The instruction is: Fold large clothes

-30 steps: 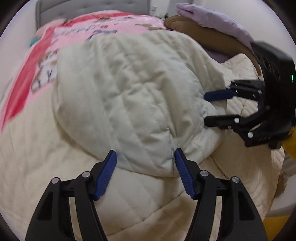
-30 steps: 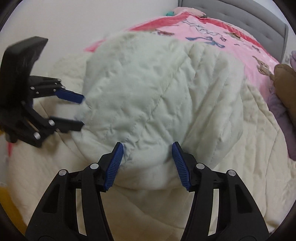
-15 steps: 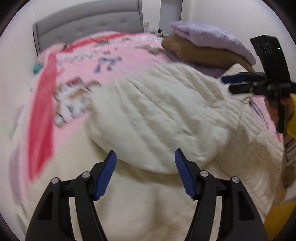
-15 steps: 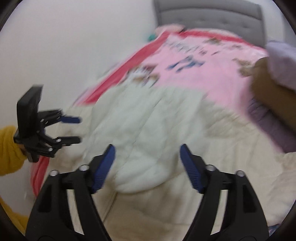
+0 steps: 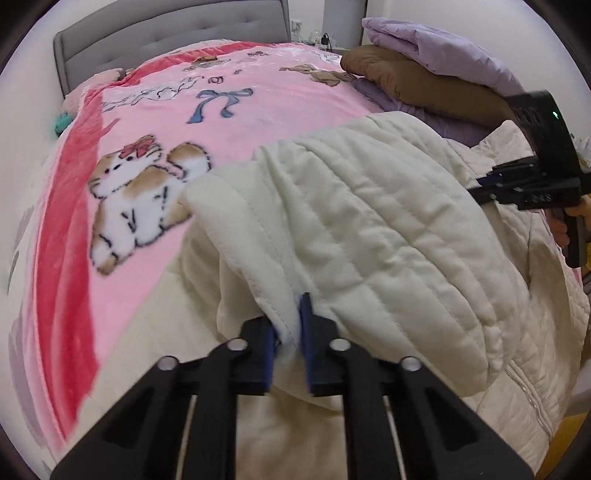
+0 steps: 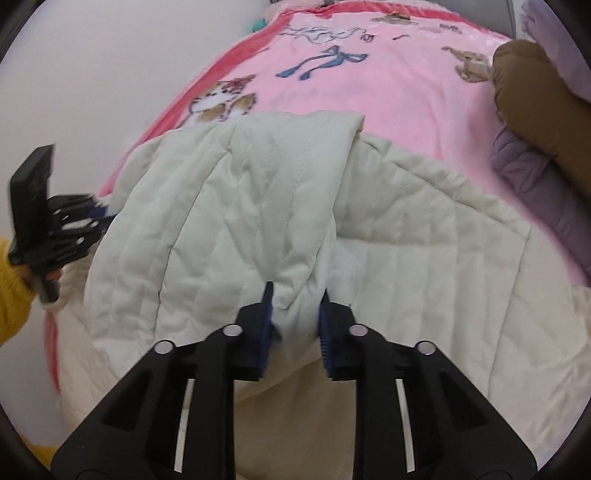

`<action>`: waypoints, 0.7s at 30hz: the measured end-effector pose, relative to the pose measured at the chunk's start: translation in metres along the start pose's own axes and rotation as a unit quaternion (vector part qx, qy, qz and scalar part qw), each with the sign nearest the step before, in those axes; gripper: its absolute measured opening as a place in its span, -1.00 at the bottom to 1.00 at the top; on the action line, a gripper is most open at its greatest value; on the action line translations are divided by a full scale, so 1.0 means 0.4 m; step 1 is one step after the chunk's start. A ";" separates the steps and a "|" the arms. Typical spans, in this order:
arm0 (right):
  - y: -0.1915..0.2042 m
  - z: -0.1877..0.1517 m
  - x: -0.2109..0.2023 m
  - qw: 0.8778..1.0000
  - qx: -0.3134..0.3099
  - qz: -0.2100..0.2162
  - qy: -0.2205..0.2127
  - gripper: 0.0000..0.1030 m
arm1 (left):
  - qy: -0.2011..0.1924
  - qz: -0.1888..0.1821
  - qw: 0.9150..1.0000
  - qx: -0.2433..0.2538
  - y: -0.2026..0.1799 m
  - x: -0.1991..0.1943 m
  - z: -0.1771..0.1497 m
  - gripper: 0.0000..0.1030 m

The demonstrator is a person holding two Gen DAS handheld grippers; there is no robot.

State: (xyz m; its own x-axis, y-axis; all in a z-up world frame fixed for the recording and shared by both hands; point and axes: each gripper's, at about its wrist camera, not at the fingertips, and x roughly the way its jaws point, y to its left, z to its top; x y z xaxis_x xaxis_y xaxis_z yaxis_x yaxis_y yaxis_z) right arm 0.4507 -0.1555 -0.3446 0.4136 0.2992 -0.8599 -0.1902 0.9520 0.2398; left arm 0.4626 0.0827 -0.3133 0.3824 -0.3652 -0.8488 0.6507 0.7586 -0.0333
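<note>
plain white walls (image 5: 424,22), grey tufted headboard (image 5: 166,40), bed (image 5: 55,229) under a pink cartoon-cat blanket (image 5: 258,110), soft even light

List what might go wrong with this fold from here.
1. The left tool pinches only a thin edge of the coat; the padded fabric may slip out when pulled.
2. The right tool grips a bunched fold, so the layer may crease unevenly.
3. Folded clothes lie close beside the coat and might get dragged.
</note>
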 end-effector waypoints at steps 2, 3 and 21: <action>0.021 0.022 -0.015 0.999 -0.029 -0.041 -0.008 -0.72 | -0.027 0.008 1.000 -0.013 -0.014 -0.035 -0.021 -0.87; 0.034 0.037 -0.036 0.997 -0.047 -0.062 -0.019 -0.72 | -0.039 0.013 0.999 -0.016 -0.024 -0.053 -0.026 -0.88; 0.000 -0.019 -0.027 0.996 -0.049 -0.062 0.043 -0.70 | -0.002 0.059 0.996 -0.065 -0.011 -0.013 -0.057 -0.68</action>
State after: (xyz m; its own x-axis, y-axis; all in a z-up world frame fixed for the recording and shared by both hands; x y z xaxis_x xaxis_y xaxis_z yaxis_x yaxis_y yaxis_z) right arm 0.4394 -0.1591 -0.3389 0.3621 0.1685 -0.9168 -0.2293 0.9694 0.0876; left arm 0.4431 0.0935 -0.3209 0.4541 -0.2725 -0.8482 0.5115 0.8593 -0.0023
